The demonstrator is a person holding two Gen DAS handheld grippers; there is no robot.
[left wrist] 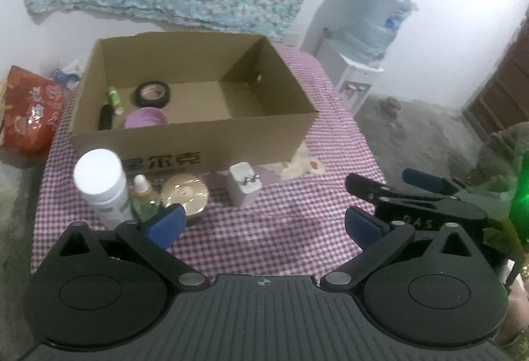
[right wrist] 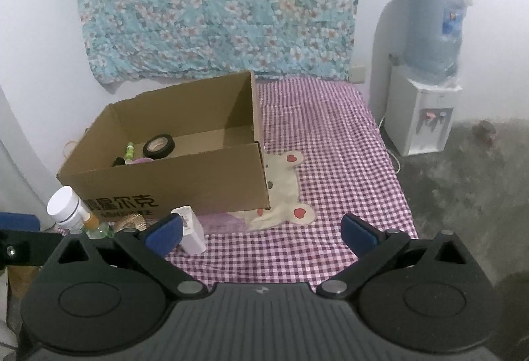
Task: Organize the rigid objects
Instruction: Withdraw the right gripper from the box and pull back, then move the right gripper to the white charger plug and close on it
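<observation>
A teal floral cloth (right wrist: 224, 7) hangs on the white wall. A white water dispenser (right wrist: 421, 116) with a blue bottle (right wrist: 429, 30) stands on grey floor (right wrist: 463, 182).

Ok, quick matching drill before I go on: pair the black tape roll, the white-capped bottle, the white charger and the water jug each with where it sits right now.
Things:
1. black tape roll
2. white-capped bottle
3. white charger
4. water jug

Places:
A. on the checkered cloth, in front of the box's middle
B. on the dispenser, right of the table
C. inside the cardboard box, left part
D. outside the box, by its front left corner

Pairs: 1-C, 2-D, 3-A, 4-B
</observation>
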